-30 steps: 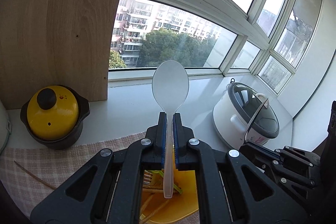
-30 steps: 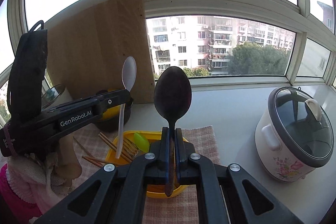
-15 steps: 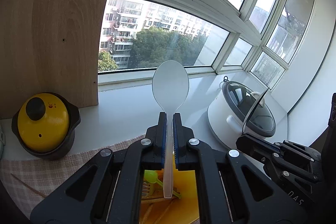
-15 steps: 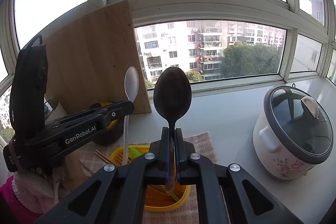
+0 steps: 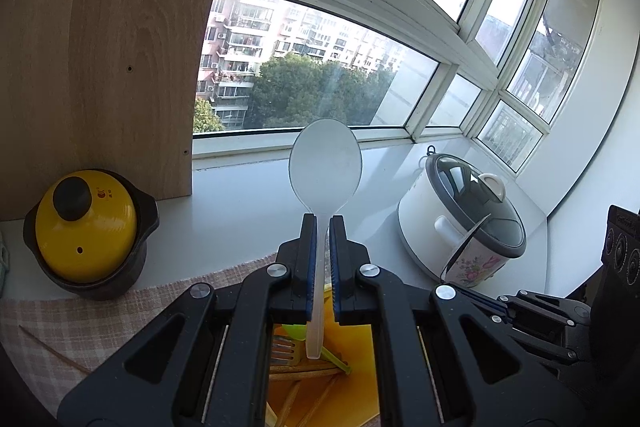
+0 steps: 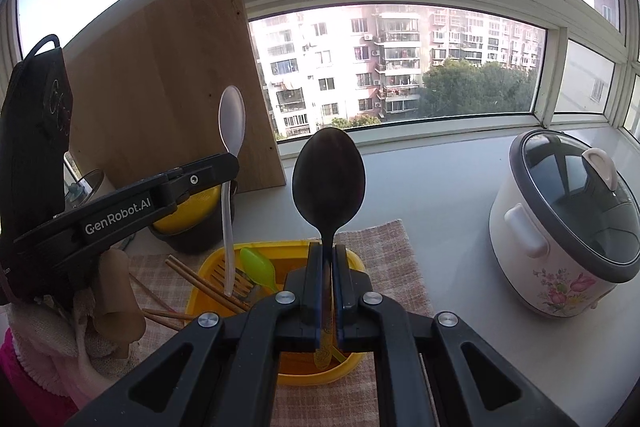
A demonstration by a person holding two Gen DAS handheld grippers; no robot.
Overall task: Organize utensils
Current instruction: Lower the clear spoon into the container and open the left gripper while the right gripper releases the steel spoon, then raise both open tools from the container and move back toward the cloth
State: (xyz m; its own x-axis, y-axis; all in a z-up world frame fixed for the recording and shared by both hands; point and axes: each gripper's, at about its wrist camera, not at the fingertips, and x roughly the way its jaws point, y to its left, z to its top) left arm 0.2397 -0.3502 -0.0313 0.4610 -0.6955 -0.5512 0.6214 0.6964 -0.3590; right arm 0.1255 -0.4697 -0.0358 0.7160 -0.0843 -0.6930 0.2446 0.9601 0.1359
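Both grippers, left gripper (image 5: 322, 267) and right gripper (image 6: 328, 283), are black with silver screws and blue finger pads; white "GenRobot.AI" lettering marks the left one.

The right tongs (image 6: 328, 267) hide the tray's (image 6: 208, 267) near half. The dark spoon's (image 6: 329, 179) handle vanishes between them.

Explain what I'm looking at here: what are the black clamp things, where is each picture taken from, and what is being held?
No robot arm here: a person holds one two-finger tool in each hand, with a fisheye camera on each looking forward along its fingers. The left tool is shut on a translucent white spoon, held upright. The right tool is shut on a dark spoon, also upright. The right view also shows the left tool from the side. Below, on a checked cloth, sits a yellow tray holding chopsticks, a fork and a green spoon. Around stand a yellow-lidded pot, a rice cooker and a wooden board.
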